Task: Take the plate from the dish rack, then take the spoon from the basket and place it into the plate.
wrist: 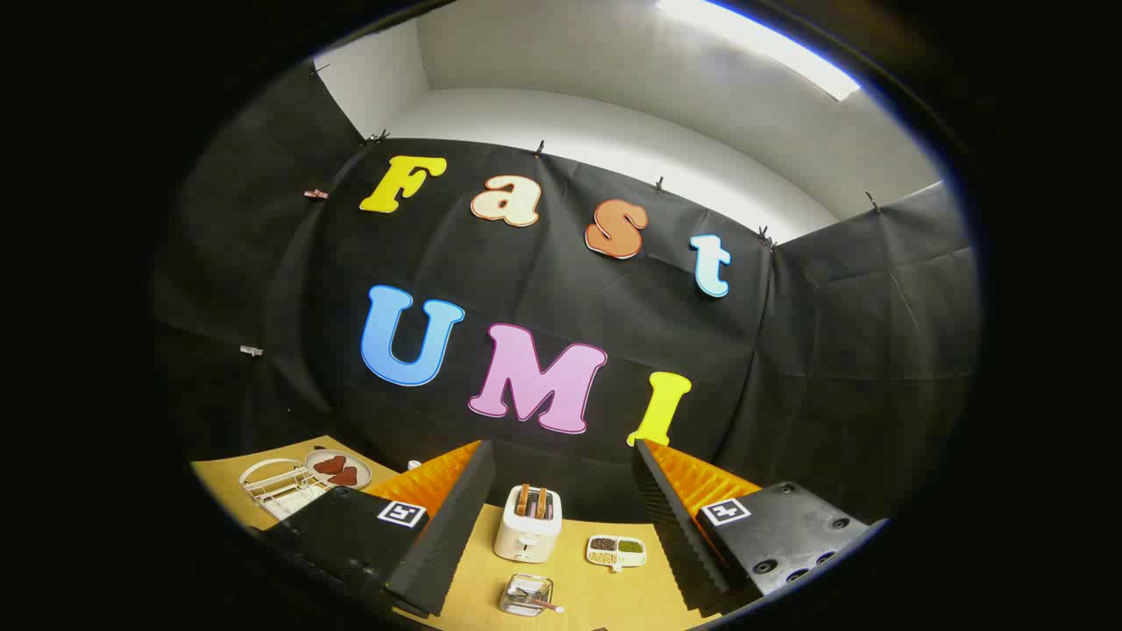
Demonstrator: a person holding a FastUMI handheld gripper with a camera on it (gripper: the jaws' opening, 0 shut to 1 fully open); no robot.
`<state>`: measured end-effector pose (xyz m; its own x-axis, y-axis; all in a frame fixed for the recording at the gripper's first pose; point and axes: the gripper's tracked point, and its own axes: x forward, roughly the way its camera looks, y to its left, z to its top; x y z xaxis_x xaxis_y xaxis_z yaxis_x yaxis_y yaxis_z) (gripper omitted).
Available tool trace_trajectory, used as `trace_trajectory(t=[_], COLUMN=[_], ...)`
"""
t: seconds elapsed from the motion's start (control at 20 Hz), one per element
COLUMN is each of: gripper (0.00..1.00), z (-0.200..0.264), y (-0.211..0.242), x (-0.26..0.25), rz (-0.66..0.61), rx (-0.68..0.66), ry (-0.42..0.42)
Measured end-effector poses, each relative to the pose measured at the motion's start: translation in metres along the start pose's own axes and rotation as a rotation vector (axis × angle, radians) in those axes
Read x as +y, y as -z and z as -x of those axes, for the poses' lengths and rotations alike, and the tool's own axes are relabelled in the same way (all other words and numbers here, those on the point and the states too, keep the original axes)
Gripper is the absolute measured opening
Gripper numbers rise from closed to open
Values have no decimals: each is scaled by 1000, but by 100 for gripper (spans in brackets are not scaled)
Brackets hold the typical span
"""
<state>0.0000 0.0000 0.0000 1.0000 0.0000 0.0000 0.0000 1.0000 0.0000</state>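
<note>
tool (561,508) spread, holding nothing | basket (526,594) with spoon (539,602) between fingers | dish rack (279,487) off left

— How's your light?
— You have one long ceiling lamp (761,44) at the upper right of the frame, blown out to plain white. The pale wall under it is evenly lit; the black cloth stays dim.
— And sharpness?
— Your middle is crisp. Toward the rim the fisheye bends straight lines, and the surface (473,574) at the bottom darkens near the edge.
</note>
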Motion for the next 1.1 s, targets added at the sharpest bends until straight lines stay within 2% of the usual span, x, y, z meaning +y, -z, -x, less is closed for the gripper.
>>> trace_trajectory(t=[0.9,1.1], gripper=[97,97], z=[13,4], y=[-8,8], x=[22,46], rz=[2,-23], rx=[0,86], ry=[-24,-88])
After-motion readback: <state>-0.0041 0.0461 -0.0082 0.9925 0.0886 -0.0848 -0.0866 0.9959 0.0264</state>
